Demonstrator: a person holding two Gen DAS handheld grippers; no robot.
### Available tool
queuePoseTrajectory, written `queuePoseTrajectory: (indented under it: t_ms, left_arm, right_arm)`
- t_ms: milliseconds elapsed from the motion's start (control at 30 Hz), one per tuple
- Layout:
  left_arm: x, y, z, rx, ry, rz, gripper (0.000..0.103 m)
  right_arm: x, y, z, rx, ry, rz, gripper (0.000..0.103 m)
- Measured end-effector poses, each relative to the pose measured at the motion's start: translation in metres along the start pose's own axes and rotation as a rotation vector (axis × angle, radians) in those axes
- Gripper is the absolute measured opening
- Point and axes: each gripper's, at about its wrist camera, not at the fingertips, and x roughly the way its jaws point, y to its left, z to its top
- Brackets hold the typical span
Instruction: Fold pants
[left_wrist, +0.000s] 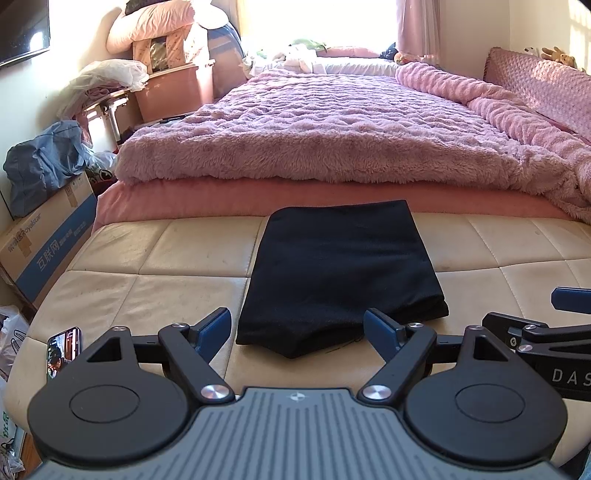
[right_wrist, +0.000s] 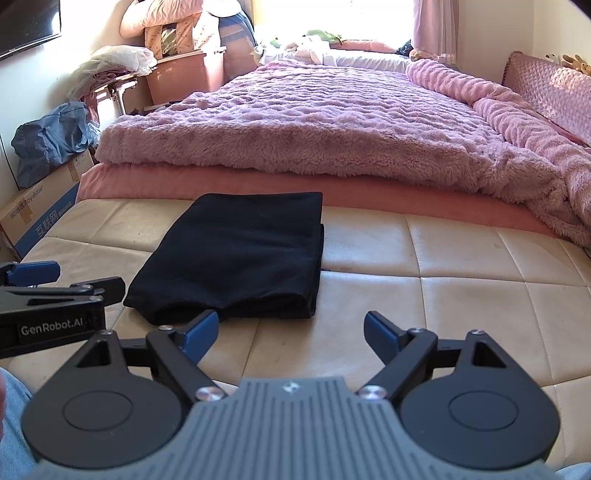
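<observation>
Black folded pants (left_wrist: 341, 275) lie free; both jaws gape empty, left gripper (right_wrist: 51, 295) marked "GenRobot.AI".

- The black body of the left gripper (right_wrist: 51, 325), seen from the right wrist view, is showing "GenRobot.AI" in pale letters.
- The right gripper's black body (left_wrist: 569, 374) is showing "DAS", cut off by the frame edge.
- The brown-and-blue cardboard box (left_wrist: 48, 243) is carrying "Royalstar" and "互联网".
</observation>
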Motion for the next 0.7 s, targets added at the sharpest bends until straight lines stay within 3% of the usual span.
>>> queuePoseTrajectory:
  t_ms: [700]
  left_arm:
    - [-0.0039, -0.0022, 0.0017, -0.008, -0.011, 0.009, 0.095]
  right_arm:
    - [-0.0027, -0.0016, 0.0006, 0.000, -0.003, 0.000, 0.082]
